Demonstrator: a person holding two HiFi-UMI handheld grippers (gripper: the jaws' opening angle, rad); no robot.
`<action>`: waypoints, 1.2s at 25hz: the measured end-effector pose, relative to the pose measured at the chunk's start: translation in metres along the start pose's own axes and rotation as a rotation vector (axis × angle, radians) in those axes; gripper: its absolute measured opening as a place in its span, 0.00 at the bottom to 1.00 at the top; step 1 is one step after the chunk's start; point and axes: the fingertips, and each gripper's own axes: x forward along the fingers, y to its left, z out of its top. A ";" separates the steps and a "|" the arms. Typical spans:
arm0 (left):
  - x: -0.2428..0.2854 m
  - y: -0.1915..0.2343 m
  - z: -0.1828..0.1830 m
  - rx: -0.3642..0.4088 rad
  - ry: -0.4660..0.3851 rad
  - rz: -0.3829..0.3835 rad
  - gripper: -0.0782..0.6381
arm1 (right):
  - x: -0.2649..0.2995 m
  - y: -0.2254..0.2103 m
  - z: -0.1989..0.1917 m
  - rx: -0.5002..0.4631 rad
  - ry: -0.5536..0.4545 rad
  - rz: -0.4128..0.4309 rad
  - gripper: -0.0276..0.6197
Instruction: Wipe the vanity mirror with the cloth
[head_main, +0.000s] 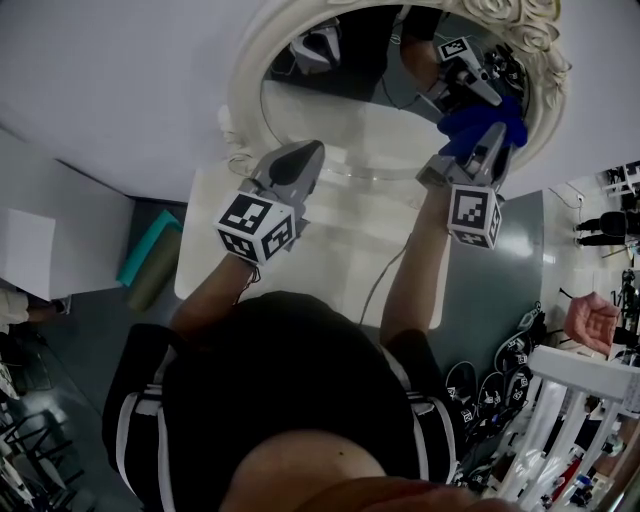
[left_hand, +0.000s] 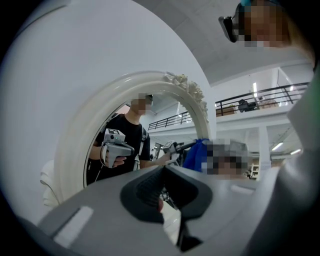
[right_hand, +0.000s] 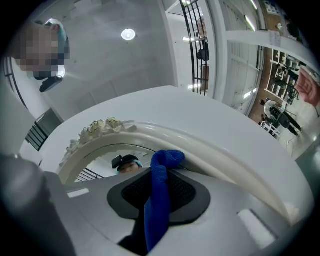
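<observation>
- wiping looks under way: the right gripper (head_main: 488, 145) is clenched on the blue cloth (head_main: 480, 120), seemingly against the vanity mirror (head_main: 345, 118) near its right frame edge
- how much glass is already clean is hard to tell
- left gripper (head_main: 298, 168) is closed on nothing, low before the glass and apart from the cloth; nothing blocks the rest

A person (head_main: 290, 385) in a black shirt, seen from above, holds two hand-held tongs up to a vanity mirror (head_main: 380, 125) whose ornate white oval frame stands on a white counter (head_main: 330, 255). The right tongs (head_main: 492, 140) carry a blue cloth (head_main: 485, 120) at their tip, against the glass close to the frame's right side. The left tongs (head_main: 306, 158), tips together with nothing between them, point toward the mirror's lower left rim, and the glass reflects the cloth and both tools.
</observation>
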 end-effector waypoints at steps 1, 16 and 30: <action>-0.001 0.000 0.000 -0.002 0.000 -0.001 0.12 | 0.001 0.002 0.002 0.000 -0.004 0.002 0.16; -0.009 0.002 -0.004 -0.024 -0.009 -0.009 0.12 | 0.021 0.034 0.026 -0.063 -0.040 0.071 0.16; -0.026 0.014 0.005 -0.036 -0.023 0.006 0.12 | 0.038 0.092 0.042 -0.155 -0.049 0.165 0.16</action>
